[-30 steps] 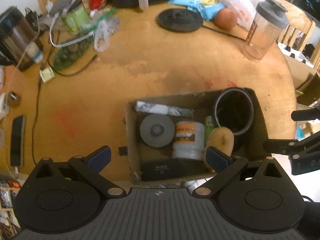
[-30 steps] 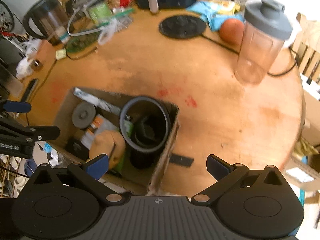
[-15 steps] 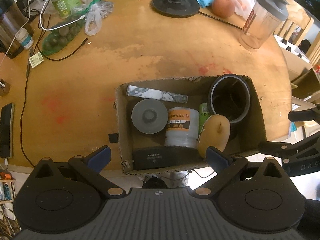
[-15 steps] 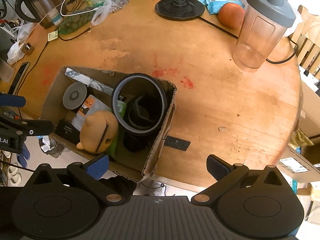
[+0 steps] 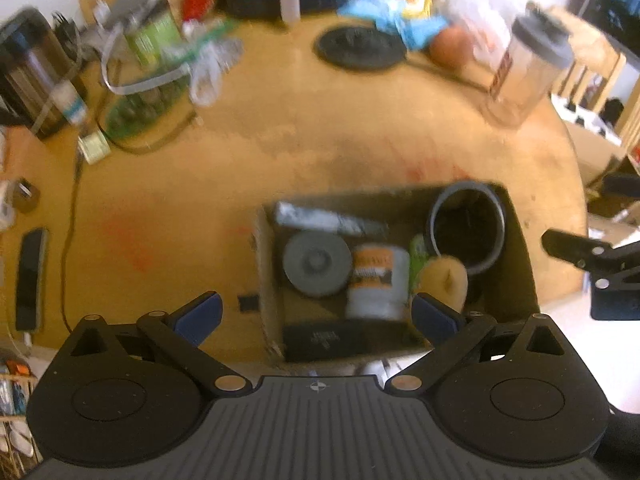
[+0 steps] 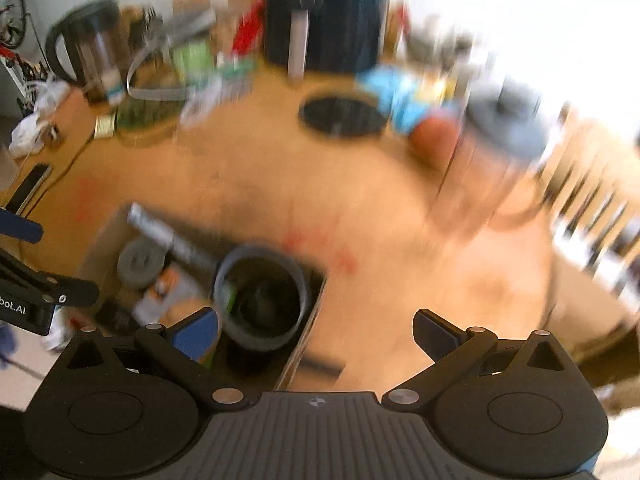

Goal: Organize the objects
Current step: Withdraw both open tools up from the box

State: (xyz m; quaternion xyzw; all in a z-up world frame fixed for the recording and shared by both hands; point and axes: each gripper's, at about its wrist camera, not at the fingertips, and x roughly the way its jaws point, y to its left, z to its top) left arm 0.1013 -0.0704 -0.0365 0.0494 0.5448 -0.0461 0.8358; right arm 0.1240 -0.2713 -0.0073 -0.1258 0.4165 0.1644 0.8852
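A cardboard box sits at the near edge of the round wooden table. It holds a black cup, a grey lid, a white and orange can, a tan plush toy, a marbled bar and a black case. My left gripper is open and empty above the box's near side. My right gripper is open and empty over the box's right wall, by the cup. Both views are blurred.
A shaker bottle, an orange ball, a black disc with cable, blue packets, a kettle, a green bag and a phone lie around the table. A chair stands at the right.
Both grippers tilted back up and forward, so the far table clutter is in view again. The box and its contents stayed put. Both stayed open.
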